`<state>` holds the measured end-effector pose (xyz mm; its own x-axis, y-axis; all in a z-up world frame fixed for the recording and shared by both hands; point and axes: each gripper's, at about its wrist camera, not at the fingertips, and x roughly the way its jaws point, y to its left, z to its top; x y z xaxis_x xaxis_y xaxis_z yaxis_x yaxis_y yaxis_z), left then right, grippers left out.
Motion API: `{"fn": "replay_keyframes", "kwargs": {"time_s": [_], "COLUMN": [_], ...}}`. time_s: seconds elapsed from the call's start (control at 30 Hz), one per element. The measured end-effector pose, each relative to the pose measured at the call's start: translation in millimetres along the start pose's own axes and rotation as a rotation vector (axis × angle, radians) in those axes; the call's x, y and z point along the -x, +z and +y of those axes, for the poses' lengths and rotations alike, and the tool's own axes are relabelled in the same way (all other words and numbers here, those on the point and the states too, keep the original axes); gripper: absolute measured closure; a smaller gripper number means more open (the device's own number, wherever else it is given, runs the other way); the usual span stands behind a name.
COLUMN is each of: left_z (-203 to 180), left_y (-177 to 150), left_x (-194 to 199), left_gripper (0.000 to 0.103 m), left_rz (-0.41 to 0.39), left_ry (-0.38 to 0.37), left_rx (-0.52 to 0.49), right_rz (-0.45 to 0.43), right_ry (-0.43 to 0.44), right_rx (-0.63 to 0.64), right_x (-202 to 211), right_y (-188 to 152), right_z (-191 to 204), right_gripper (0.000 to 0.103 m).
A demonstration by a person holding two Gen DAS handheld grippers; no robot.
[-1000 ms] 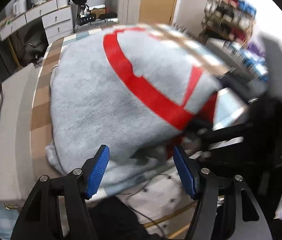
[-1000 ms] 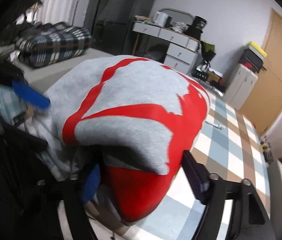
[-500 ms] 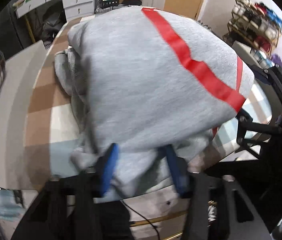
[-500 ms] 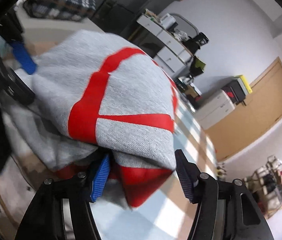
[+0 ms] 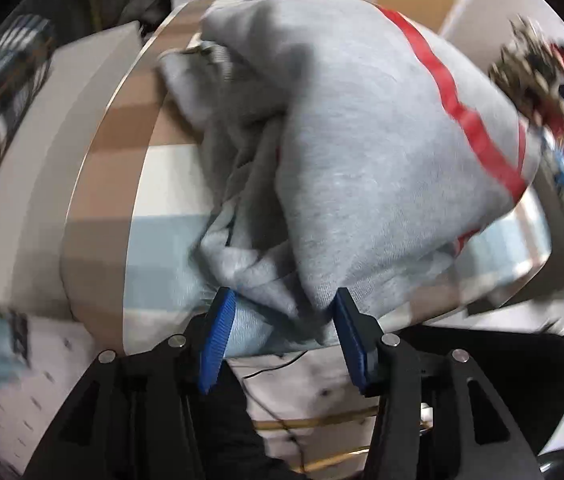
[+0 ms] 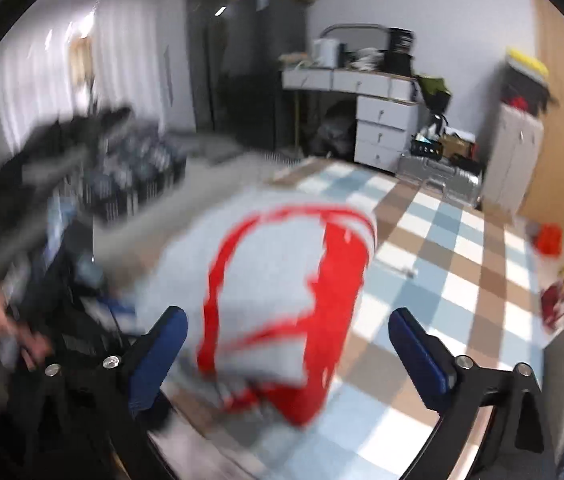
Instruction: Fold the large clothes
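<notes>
Your left gripper (image 5: 282, 336), jaws just eased wider, brackets the folded sweater's (image 5: 361, 140) near edge on the checked table (image 5: 114, 200); only your right gripper (image 6: 287, 354) view shows its own jaws, just flung wide, empty

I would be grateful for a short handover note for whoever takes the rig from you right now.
Left claw: has just been opening a little; grey cloth of the sweater lies between its pads at the near table edge, and whether they press on it is unclear.
Right claw: has just opened wide, holds nothing, with the sweater's red end below it.
Sweater: a folded grey and red bundle on the checked tablecloth, near the front edge.
Done: folded into a thick stack.
Left: loose grey folds stick out on the left side; tuck them, let go and square the bundle.
</notes>
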<state>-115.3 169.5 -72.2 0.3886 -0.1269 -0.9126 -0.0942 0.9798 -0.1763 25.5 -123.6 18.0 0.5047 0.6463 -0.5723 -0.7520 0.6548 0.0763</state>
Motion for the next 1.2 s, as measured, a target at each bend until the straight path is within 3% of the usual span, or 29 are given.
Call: {"fn": "replay_keyframes", "kwargs": {"time_s": [0.1,0.13,0.17,0.2,0.23,0.27,0.33,0.6,0.73,0.93,1.0,1.13,1.2], "left_z": [-5.7,-7.6,-8.4,-7.4,-8.3,-9.2,-9.3,-11.7,-7.0,21.2,24.7,24.7,24.1], "left_y": [-2.7,-3.9,-4.7,-1.7,-1.6,-2.1,1.0,70.2,113.9,144.2,139.3,128.1,122.5], "left_x": [12.1,15.2,18.2,19.3,23.8,27.5,36.1,54.2,38.5,-39.0,-54.4,-50.8,-49.1], "left_gripper": [0.058,0.058,0.058,0.058,0.058,0.058,0.058,0.057,0.057,0.058,0.058,0.072,0.082], "left_rz": [-0.040,-0.032,-0.029,-0.030,-0.037,-0.044,-0.063,-0.196,-0.196,-0.034,-0.025,-0.052,-0.078], "left_ry": [0.020,0.010,0.004,0.004,0.009,0.013,0.010,-0.044,-0.186,-0.352,-0.384,-0.338,-0.313], "left_rx": [-0.022,-0.028,-0.028,-0.031,-0.037,-0.036,-0.017,0.026,0.023,0.197,0.215,0.235,0.221], "right_rz": [0.123,0.227,0.329,0.377,0.426,0.457,0.447,0.440,0.438,0.421,0.437,0.519,0.499], "right_ry": [-0.055,-0.101,-0.114,-0.093,-0.019,-0.012,-0.136,-0.209,-0.250,-0.239,-0.221,-0.100,-0.029], "right_rx": [-0.015,0.024,0.050,0.058,0.059,0.088,0.224,0.326,0.381,0.358,0.344,0.306,0.253], "right_x": [-36.2,-61.2,-80.7,-85.8,-96.5,-103.0,-107.7,-106.0,-108.8,-110.8,-113.3,-101.8,-83.5], "right_y": [13.4,9.6,1.0,-10.4,-22.2,-31.3,-43.6,-53.1,-58.9,-58.5,-57.3,-39.9,-17.3], "right_z": [-3.2,-0.2,2.4,6.1,13.0,21.1,46.7,71.2,84.2,75.6,70.1,57.0,47.1], "right_gripper": [0.002,0.004,0.015,0.014,0.015,0.015,0.015,0.015,0.014,0.011,0.003,0.003,0.003]}}
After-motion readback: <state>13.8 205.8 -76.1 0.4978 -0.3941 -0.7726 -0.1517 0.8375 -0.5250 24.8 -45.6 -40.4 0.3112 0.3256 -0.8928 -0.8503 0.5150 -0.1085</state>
